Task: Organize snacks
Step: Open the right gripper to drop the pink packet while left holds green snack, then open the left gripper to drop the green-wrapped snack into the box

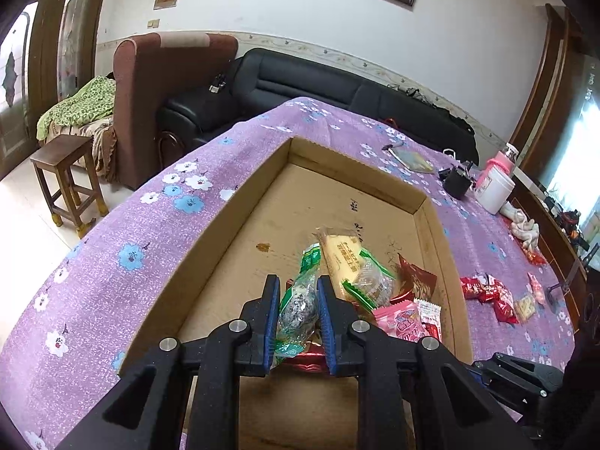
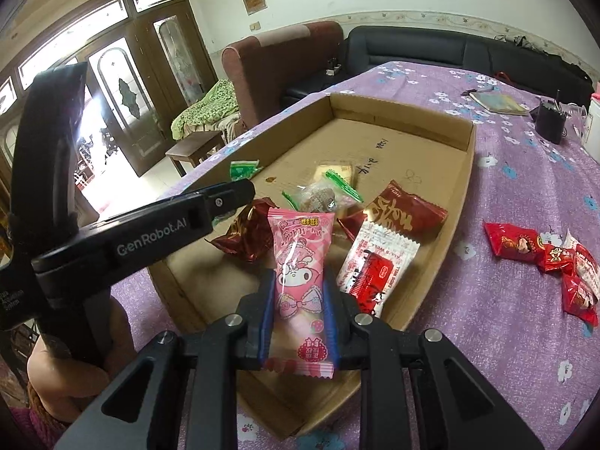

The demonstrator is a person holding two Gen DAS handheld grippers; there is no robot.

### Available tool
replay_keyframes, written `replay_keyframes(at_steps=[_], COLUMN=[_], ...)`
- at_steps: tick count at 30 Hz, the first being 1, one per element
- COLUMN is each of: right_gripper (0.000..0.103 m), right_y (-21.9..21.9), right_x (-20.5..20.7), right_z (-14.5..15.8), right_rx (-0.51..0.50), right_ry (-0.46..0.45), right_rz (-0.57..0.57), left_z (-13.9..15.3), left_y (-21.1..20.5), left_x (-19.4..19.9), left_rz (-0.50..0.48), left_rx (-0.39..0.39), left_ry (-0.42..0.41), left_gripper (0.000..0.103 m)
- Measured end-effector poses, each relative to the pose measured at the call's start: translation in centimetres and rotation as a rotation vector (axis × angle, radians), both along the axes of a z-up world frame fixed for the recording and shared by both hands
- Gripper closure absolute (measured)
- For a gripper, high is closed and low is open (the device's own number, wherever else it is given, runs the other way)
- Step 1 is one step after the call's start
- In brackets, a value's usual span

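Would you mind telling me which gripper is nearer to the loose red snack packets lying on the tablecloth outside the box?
Right. The right gripper holds a pink packet over the box's near end; the red packets lie beyond its rim. The left gripper is farther across.

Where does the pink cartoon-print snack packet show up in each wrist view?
Left wrist: pink packet at lower right of centre, over the cardboard tray, right of the left gripper.
Right wrist: bottom centre, pinched in the right gripper.
Shared landmark: the red-and-white packet just to its right.
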State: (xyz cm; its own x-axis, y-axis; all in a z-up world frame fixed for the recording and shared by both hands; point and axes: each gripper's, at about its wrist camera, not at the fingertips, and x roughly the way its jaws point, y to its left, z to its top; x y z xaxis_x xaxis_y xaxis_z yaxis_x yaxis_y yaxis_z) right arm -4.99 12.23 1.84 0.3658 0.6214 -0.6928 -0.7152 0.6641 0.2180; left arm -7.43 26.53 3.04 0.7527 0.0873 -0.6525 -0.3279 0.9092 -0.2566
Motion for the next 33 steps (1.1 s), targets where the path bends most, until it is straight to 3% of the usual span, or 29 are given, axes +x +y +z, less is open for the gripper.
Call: replay_keyframes(at_steps=[11, 16, 24, 33], right_gripper=[0.079, 0.065, 0.065, 0.065], right_y=[-0.3, -0.6, -0.9, -1.5], right_x=[-0.2, -0.5, -0.5, -0.7], right_z=[0.0, 0.3, 0.4, 0.7], right_rx=[0.009, 0.007, 0.018, 0.038], right_ry=[-0.021, -0.046, -0.048, -0.054], right_rz=[0.01, 0.001, -0.008, -0.025], left_z=[-0.2, -0.2, 0.0, 0.0], left_y=[-0.2, -0.2, -0.3, -0.1], left_x=[0.3, 0.3, -0.1, -0.3], left_rz=[-0.002, 0.0, 0.003, 0.009], left_rx=[0.005, 0.006, 0.016, 0.017], left_ry=[0.01, 0.01, -0.006, -0.009], left_gripper=[0.082, 0.081, 0.059, 0.058])
